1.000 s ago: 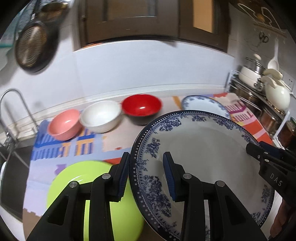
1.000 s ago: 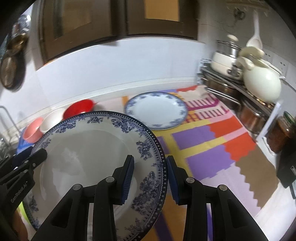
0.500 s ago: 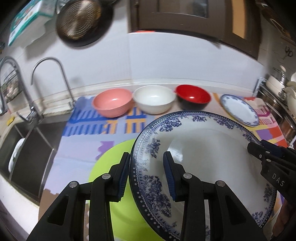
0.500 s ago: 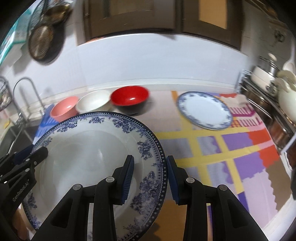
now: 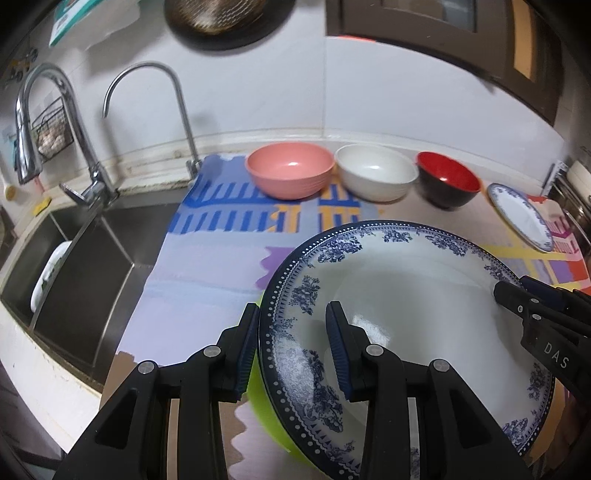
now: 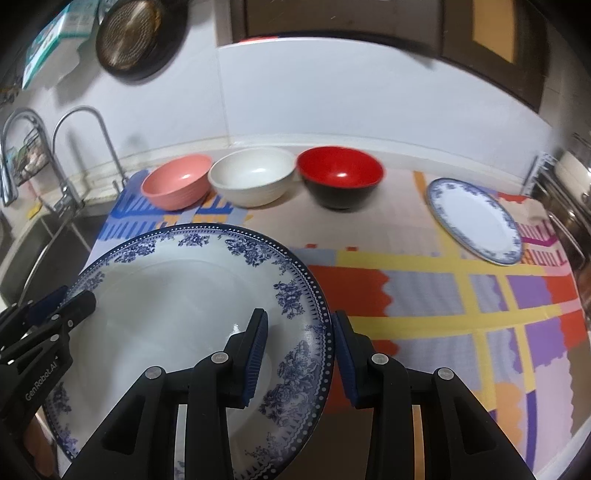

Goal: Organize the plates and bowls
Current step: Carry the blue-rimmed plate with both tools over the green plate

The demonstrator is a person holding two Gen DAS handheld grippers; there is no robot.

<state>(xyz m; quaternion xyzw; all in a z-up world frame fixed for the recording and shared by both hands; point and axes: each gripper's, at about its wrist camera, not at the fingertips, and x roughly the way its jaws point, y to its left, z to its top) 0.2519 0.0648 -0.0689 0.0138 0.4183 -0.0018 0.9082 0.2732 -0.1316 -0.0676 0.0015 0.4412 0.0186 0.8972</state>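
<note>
A large blue-and-white plate (image 5: 406, 295) is held tilted above the counter by both grippers. My left gripper (image 5: 291, 314) is shut on its left rim, one pad under the edge and one on the face. My right gripper (image 6: 301, 317) is shut on the right rim of the same plate (image 6: 166, 295). A lime green plate (image 5: 264, 410) lies below, mostly hidden by it. Against the back wall stand a pink bowl (image 5: 290, 170), a white bowl (image 5: 375, 177) and a red bowl (image 5: 448, 182) in a row. A smaller blue-and-white plate (image 6: 474, 219) lies on the mat to the right.
A steel sink (image 5: 74, 266) with two faucets (image 5: 147, 74) sits at the left, a white dish inside it. A pan (image 6: 136, 33) hangs on the wall. Pots on a rack (image 6: 569, 192) crowd the right edge. A colourful mat (image 6: 443, 314) covers the counter.
Both grippers carried the large plate leftward along the counter and slightly lower. The sink and faucets came into view, and the green plate is now almost fully covered.
</note>
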